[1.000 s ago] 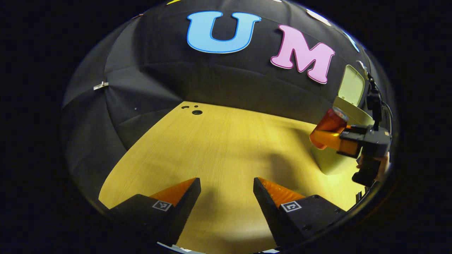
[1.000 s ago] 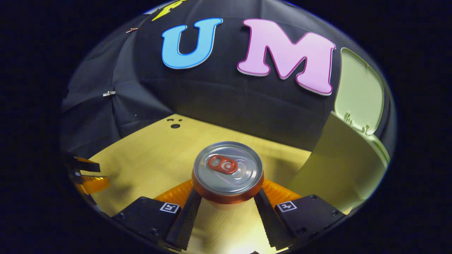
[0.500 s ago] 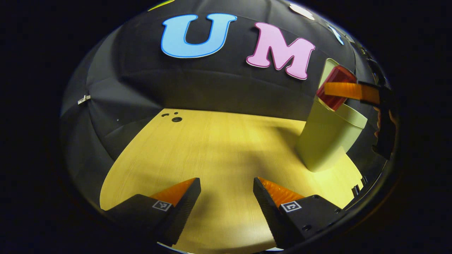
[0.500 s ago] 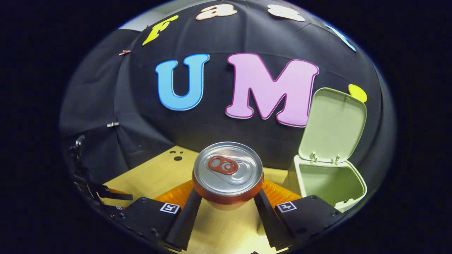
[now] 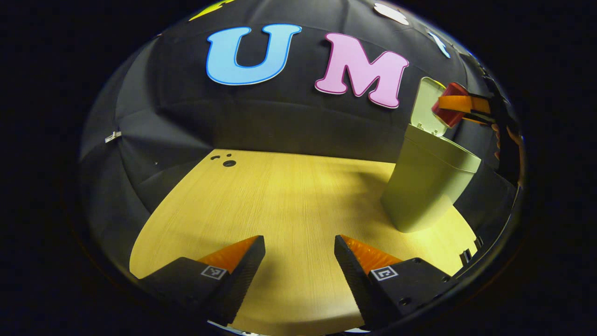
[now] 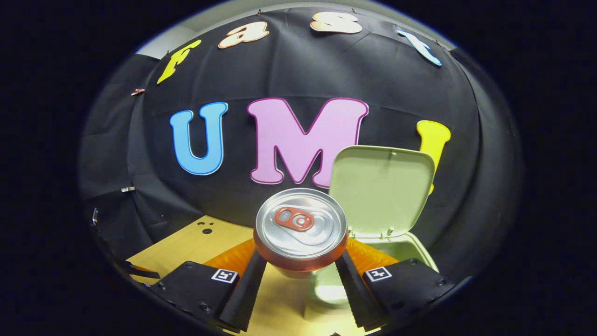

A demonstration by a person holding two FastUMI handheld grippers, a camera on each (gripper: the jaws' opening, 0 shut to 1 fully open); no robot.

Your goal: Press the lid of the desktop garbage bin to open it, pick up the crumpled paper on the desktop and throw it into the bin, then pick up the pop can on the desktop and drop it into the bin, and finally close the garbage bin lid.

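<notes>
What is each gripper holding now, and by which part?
The right gripper holds the pop can by its side wall, just under the top rim, one finger on each side. The left gripper is open and holds nothing.

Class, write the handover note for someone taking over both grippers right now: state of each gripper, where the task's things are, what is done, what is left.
Right gripper: shut on the pop can, held upright in the air close to the open top of the garbage bin.
Left gripper: open, holding nothing, low over the wooden desktop.
Lid: open, standing upright behind the bin's opening.
Done: lid opened, can picked up. No crumpled paper is seen on the desktop; whether it lies in the bin cannot be told.
Left: bring the can over the opening, release it, then close the lid.
</notes>
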